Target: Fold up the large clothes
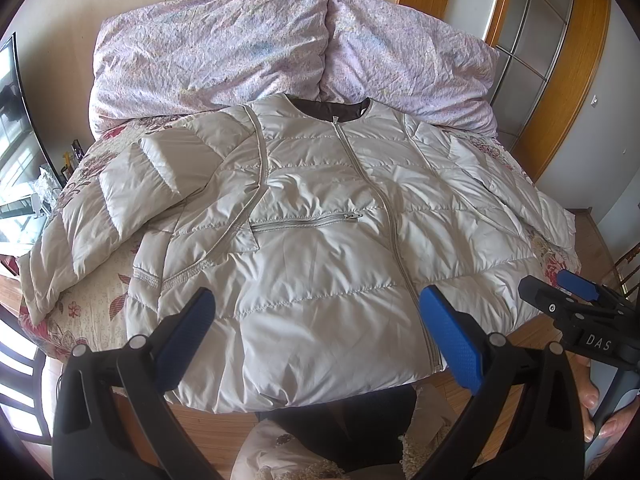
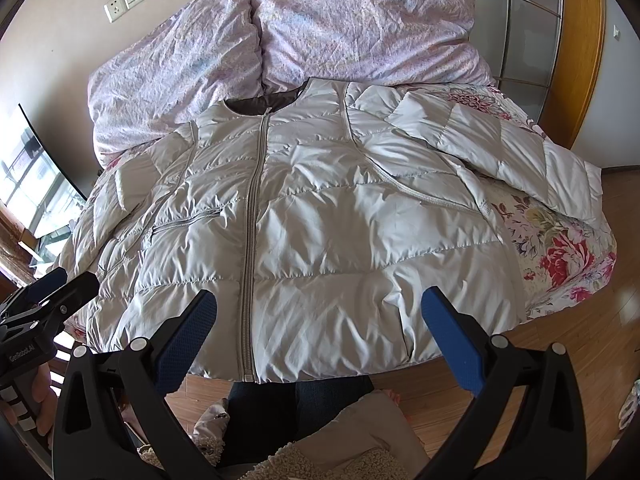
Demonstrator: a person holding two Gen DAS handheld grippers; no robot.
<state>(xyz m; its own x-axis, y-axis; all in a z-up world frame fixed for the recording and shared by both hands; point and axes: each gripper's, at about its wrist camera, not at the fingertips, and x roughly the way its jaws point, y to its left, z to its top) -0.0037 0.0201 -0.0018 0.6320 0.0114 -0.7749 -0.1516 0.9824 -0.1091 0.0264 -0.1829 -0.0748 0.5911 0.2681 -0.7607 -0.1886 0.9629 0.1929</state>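
- Pale puffer jacket spread front-up across the bed, collar toward the far edge by the lilac duvet, hem overhanging the near edge.
- Zip running near to far.
- Left sleeve end cut off, possibly folded over.
- Left gripper and right gripper both spread wide, empty, above the hem.

Both grippers share one build: black plastic arms, ribbed and triangular, with round silver screws at the joints, ending in blue textured pads. The right gripper carries white "DAS" lettering on its black body; the left gripper reads "GenRobot.AI", above a handle with pale ridged bands. The person's legs wear dark trousers, possibly jeans.
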